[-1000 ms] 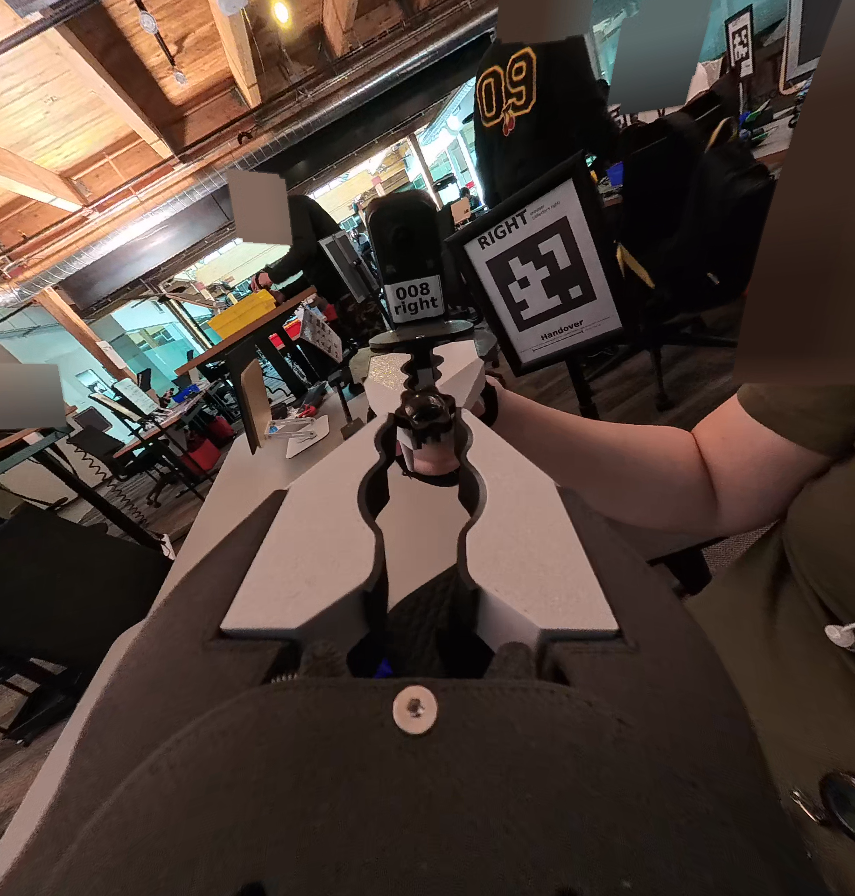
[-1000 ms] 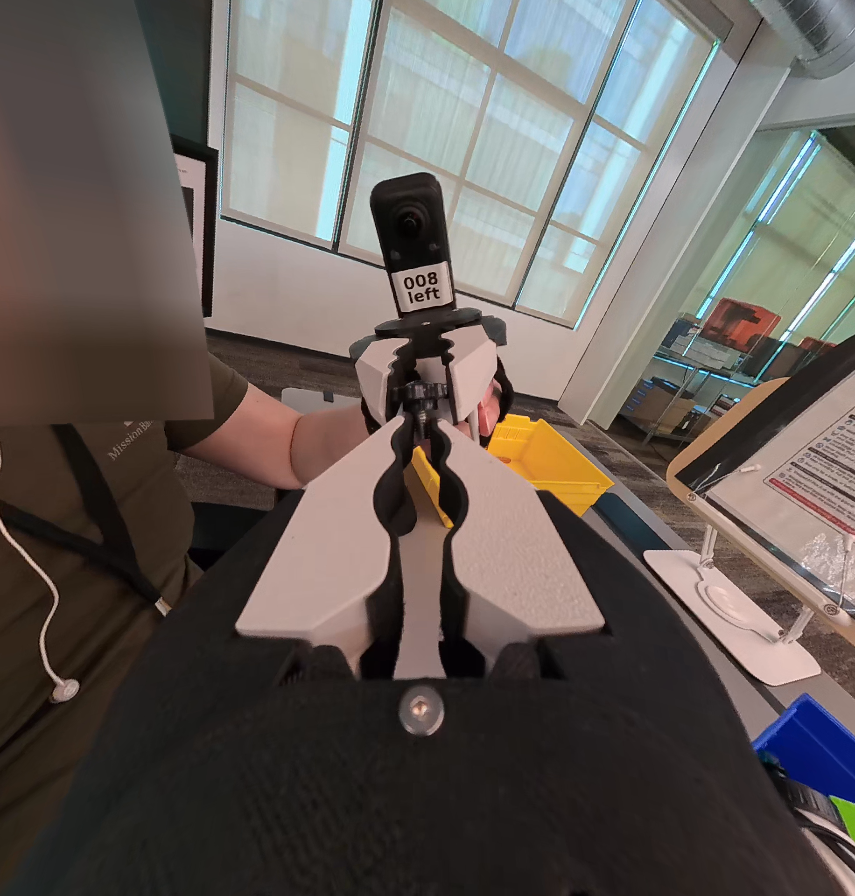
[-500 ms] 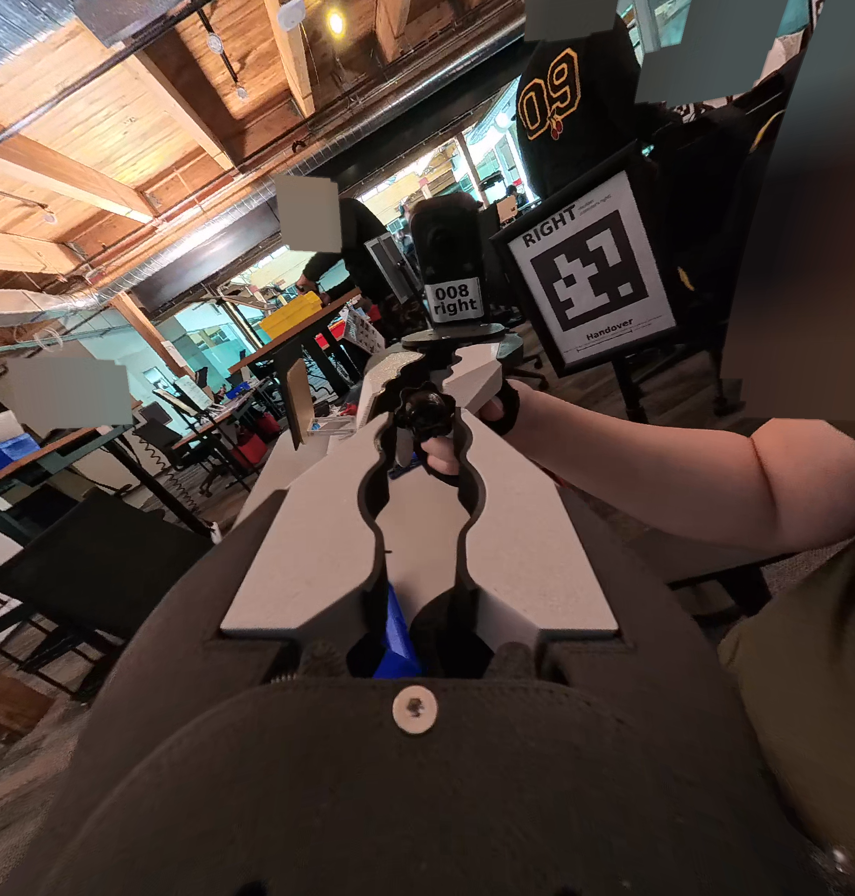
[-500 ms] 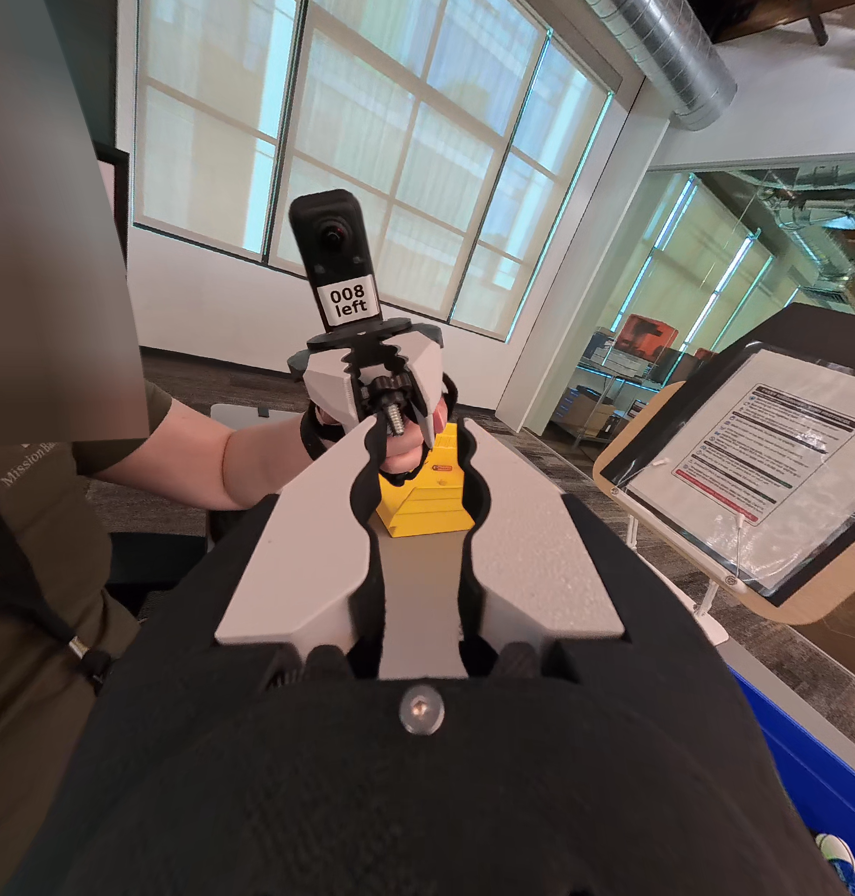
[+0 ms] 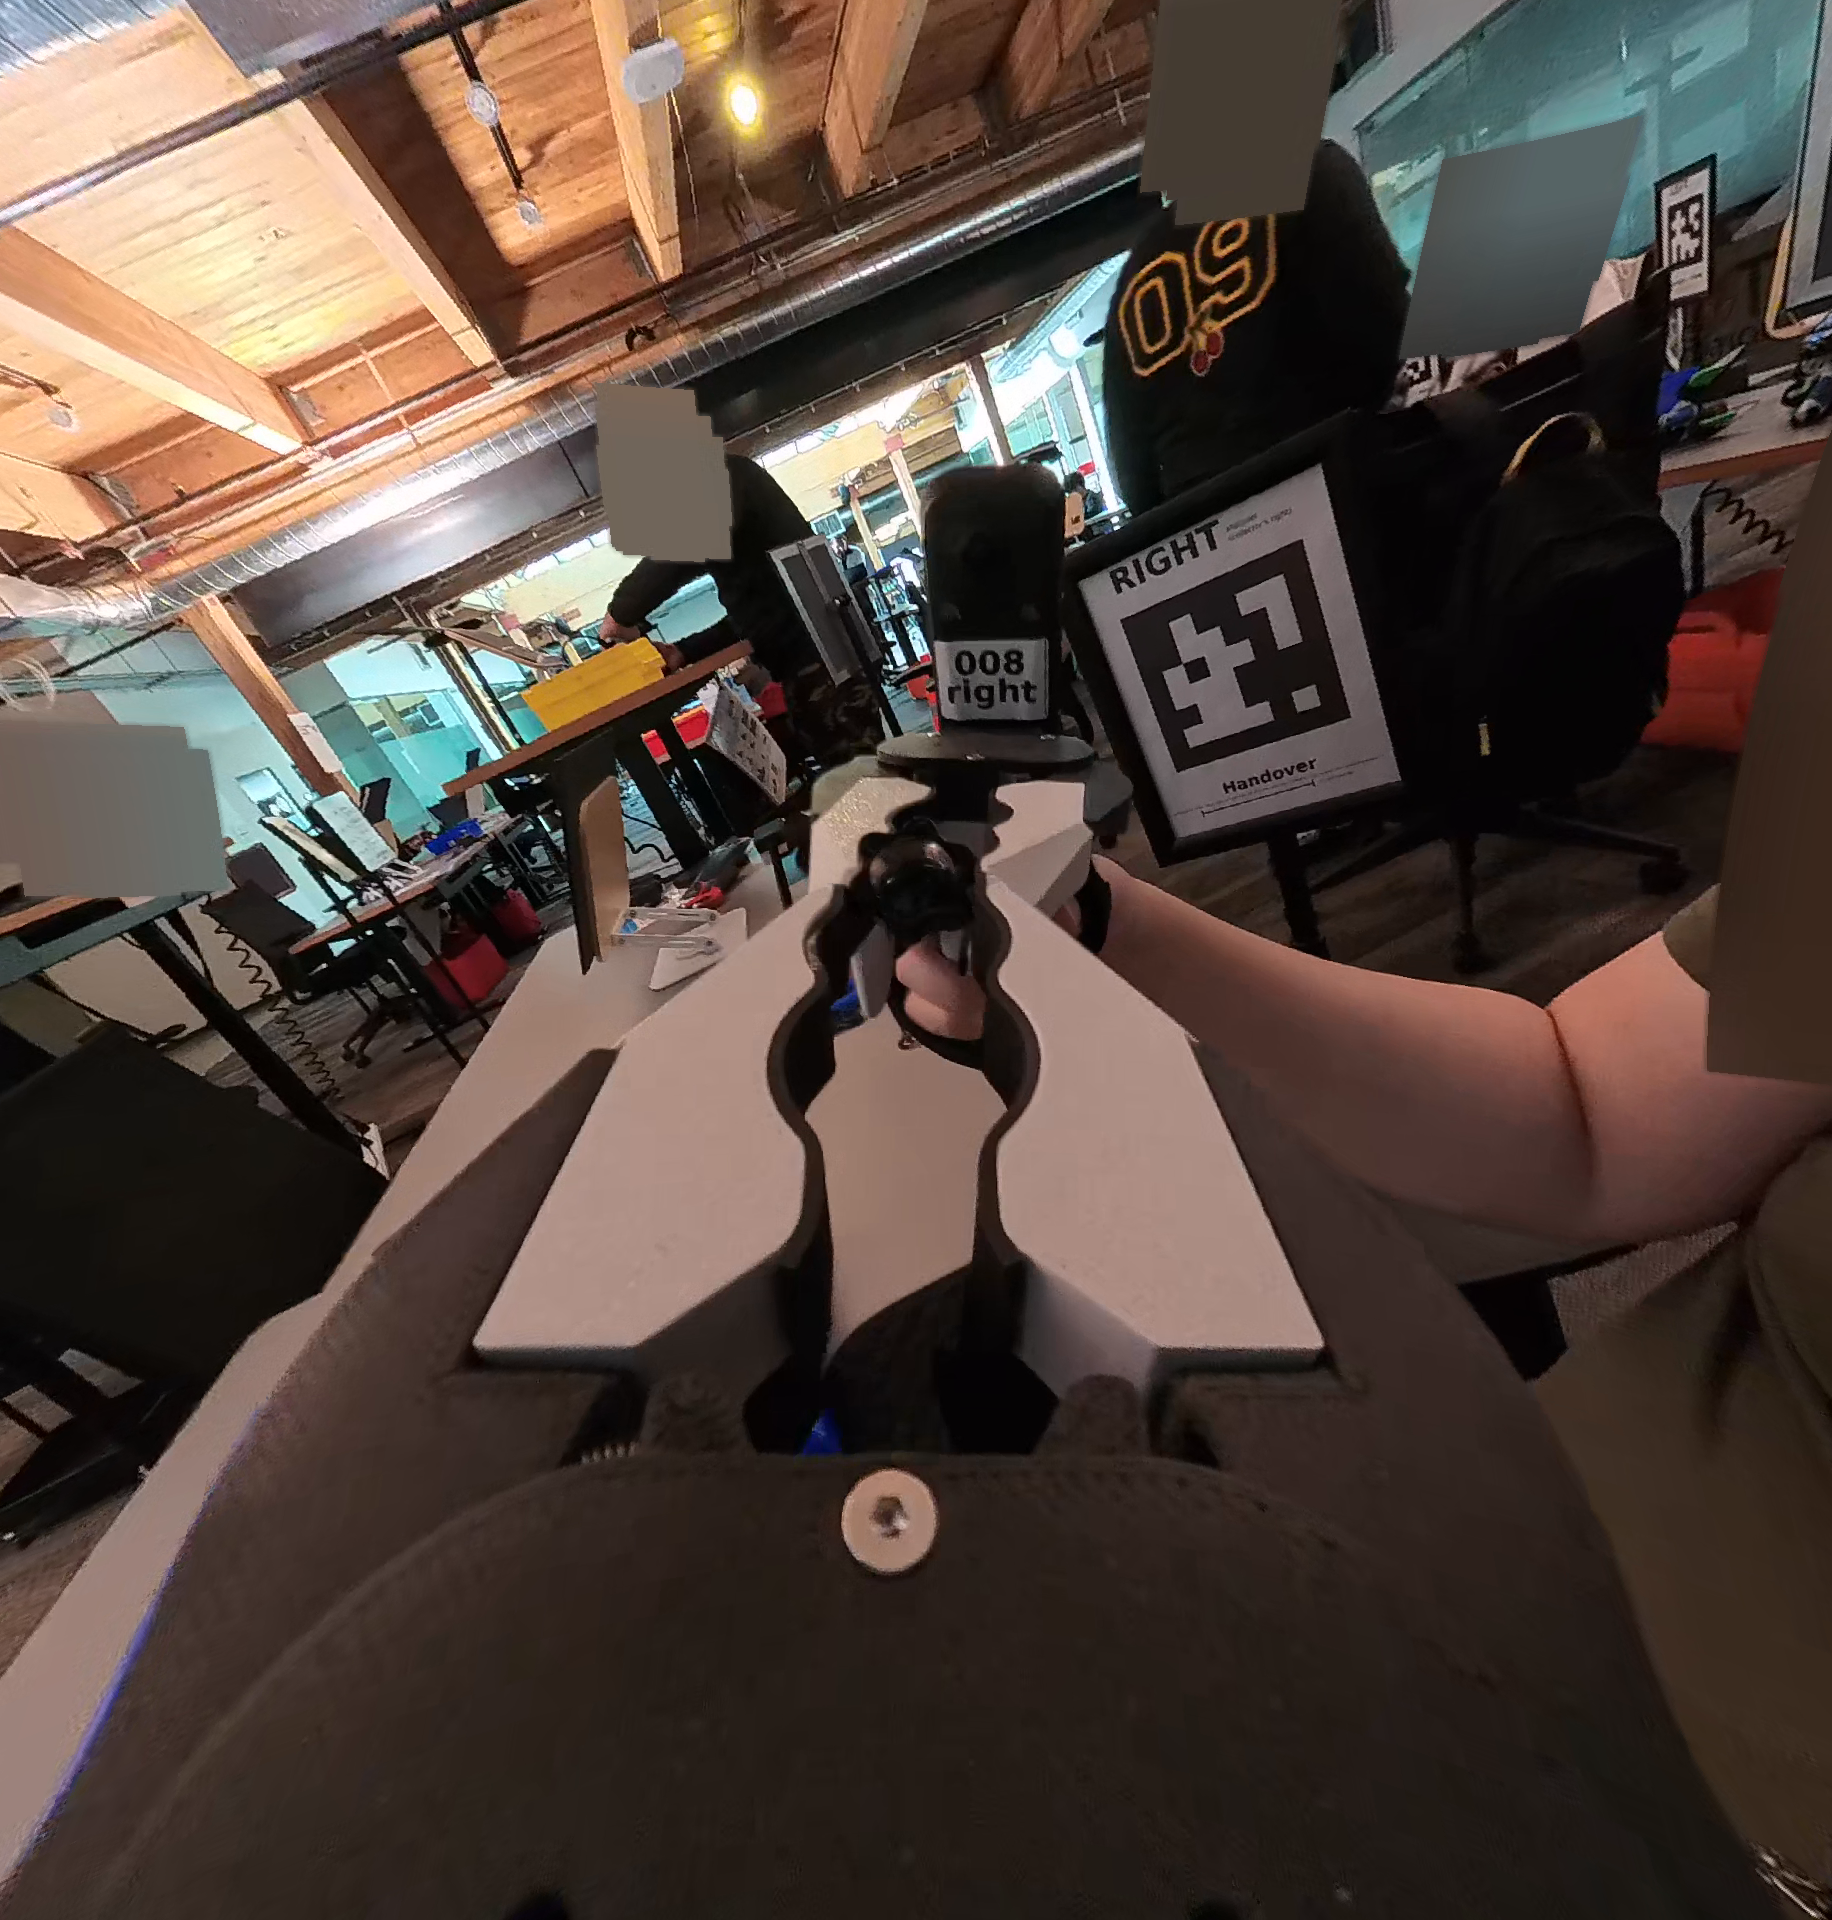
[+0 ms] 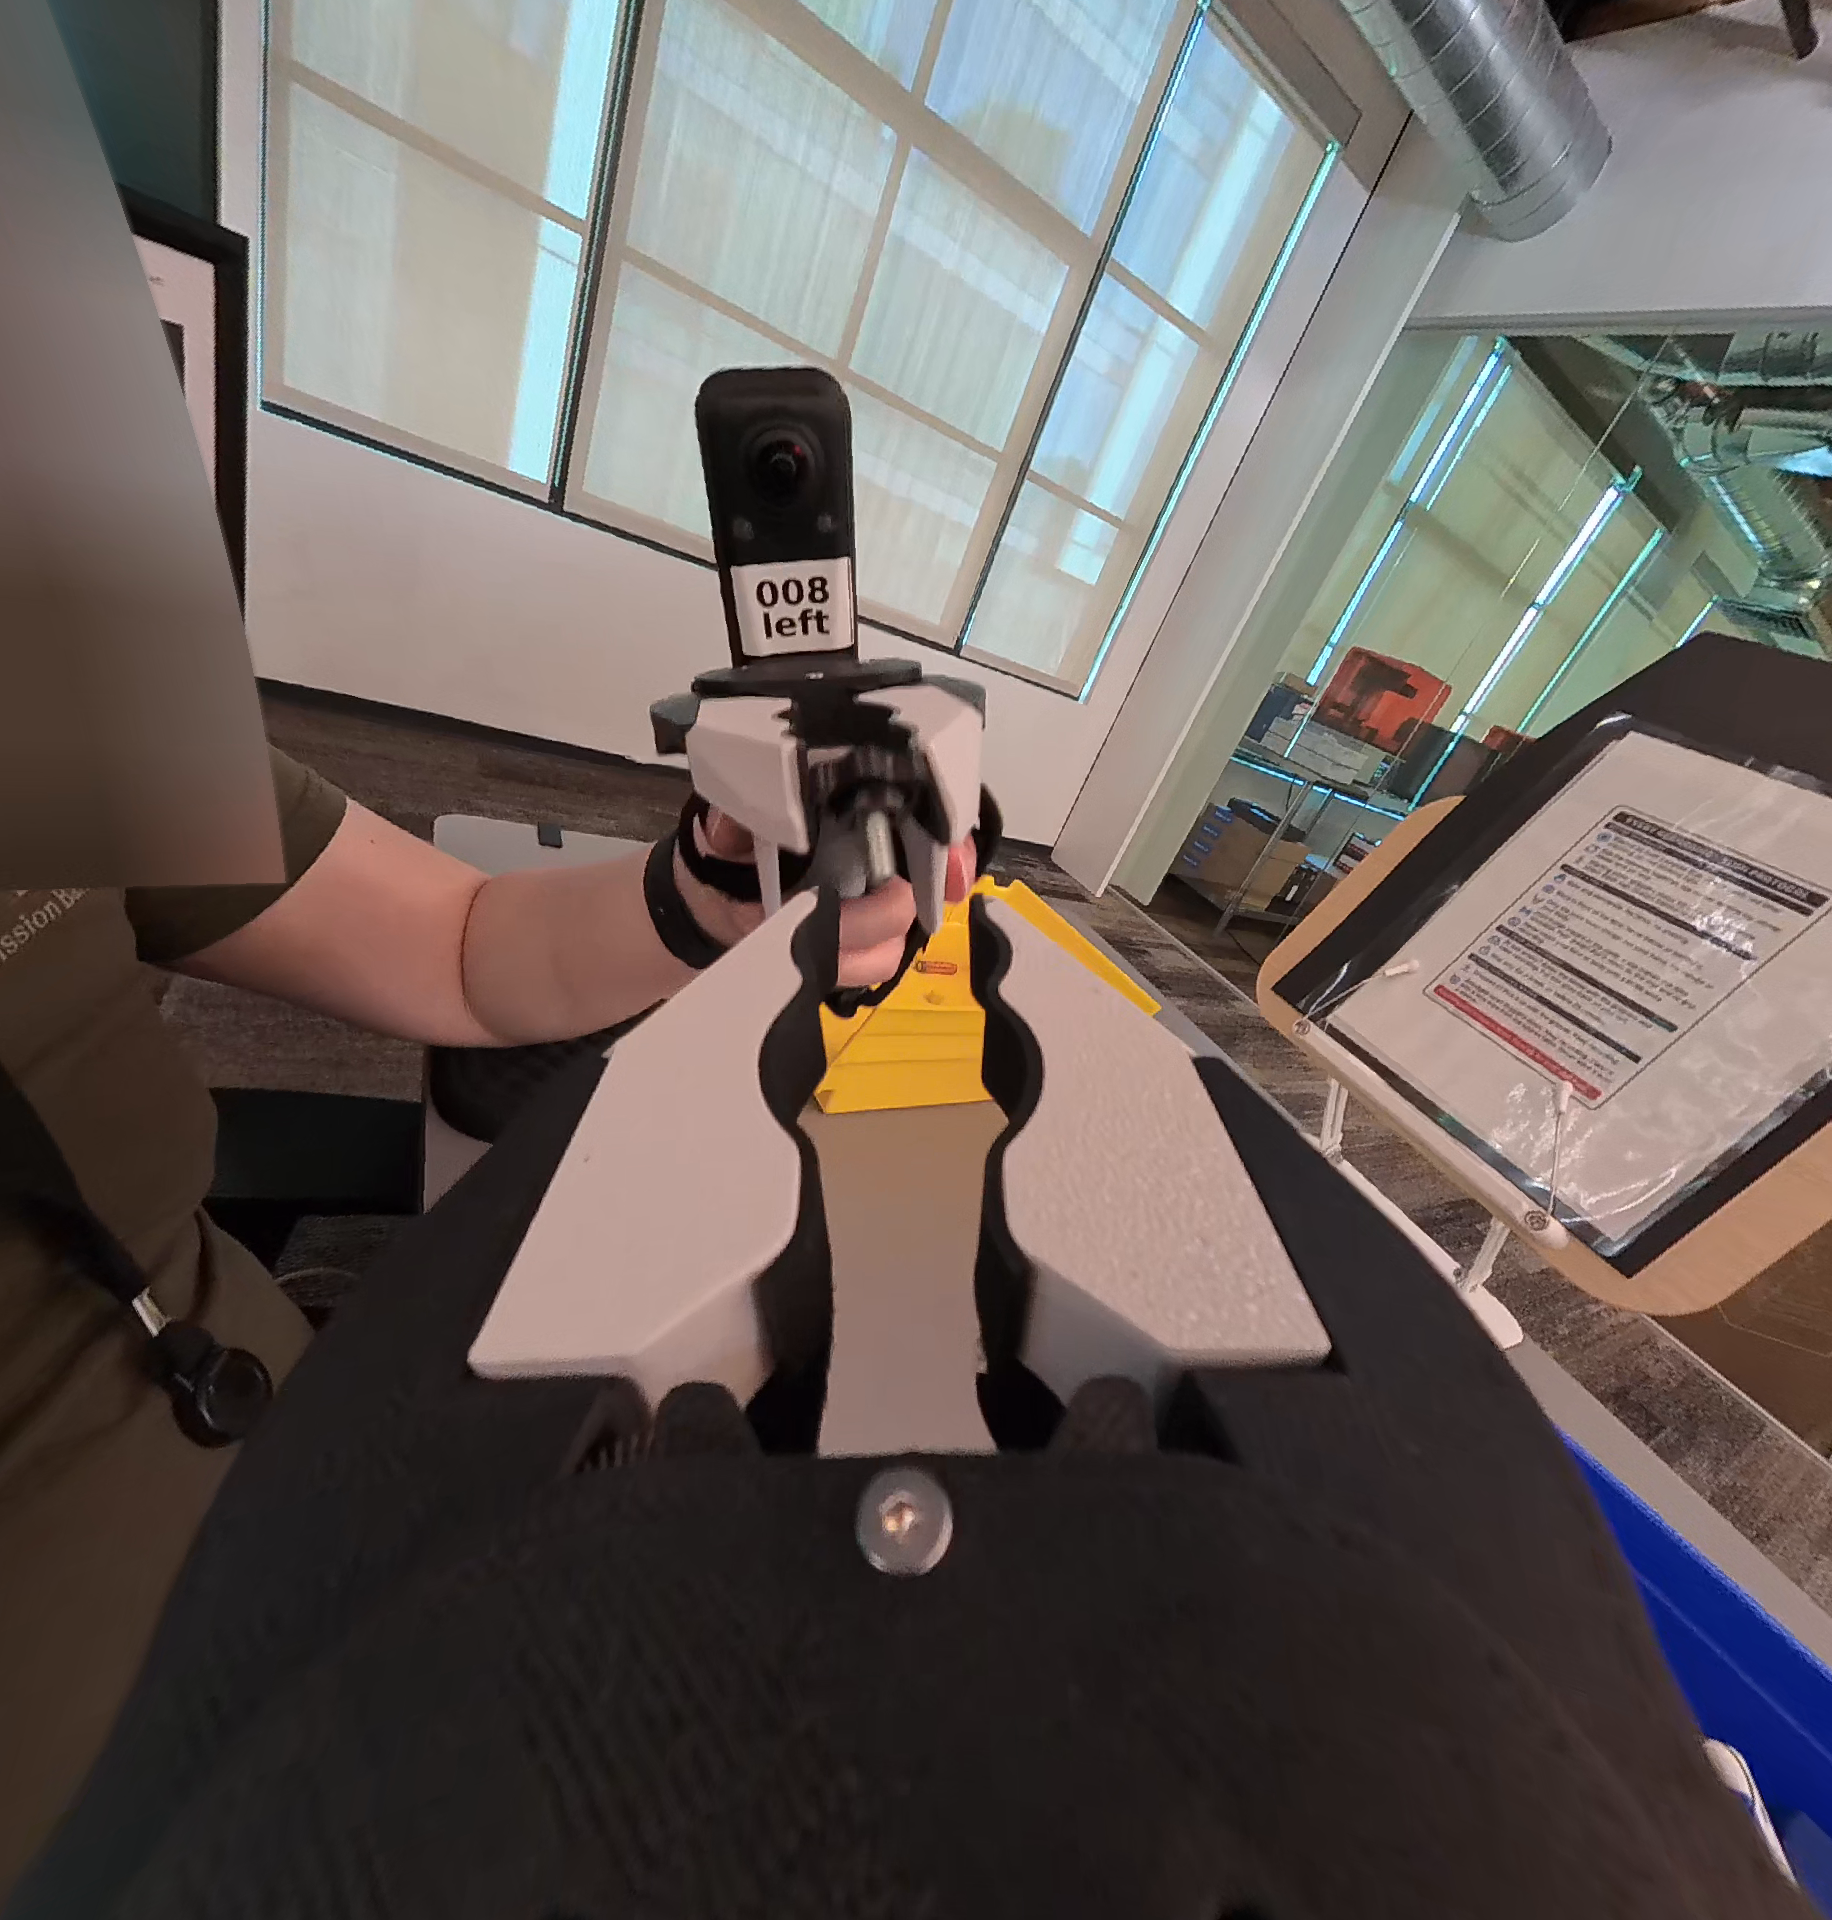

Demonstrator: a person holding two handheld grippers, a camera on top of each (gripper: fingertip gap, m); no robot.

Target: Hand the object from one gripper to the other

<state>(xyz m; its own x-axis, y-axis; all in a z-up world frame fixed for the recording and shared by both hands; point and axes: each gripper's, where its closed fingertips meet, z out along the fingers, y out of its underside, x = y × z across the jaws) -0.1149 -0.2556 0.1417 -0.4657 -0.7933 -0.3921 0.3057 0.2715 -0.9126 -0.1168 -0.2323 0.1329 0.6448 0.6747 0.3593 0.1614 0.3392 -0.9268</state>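
Note:
A black knob with a threaded metal shaft (image 5: 917, 883) sits between the tips of my left gripper (image 5: 912, 909), which is shut on it. In the right wrist view the shaft (image 6: 876, 847) points at the camera from the left gripper (image 6: 850, 899). My right gripper (image 6: 894, 912) faces it tip to tip. Its jaws stand apart and touch nothing, and the shaft end lies just above and between its fingertips. In the left wrist view the right gripper (image 5: 912, 956) shows just behind and below the knob. Both are held in the air by a person's hands.
A yellow bin (image 6: 891, 1049) sits on the table behind the grippers. A blue bin (image 6: 1722, 1621) is at the lower right. A tilted document stand (image 6: 1577, 997) is to the right. A framed marker sign (image 5: 1244, 655) stands behind. The person's forearm (image 5: 1359, 1091) reaches in from the right. Left and right tips are no more than a few centimetres apart.
The right gripper's jaws have spread wider than one second ago. The knob stays between the left gripper's tips. Both grippers have swung a little while still facing each other.

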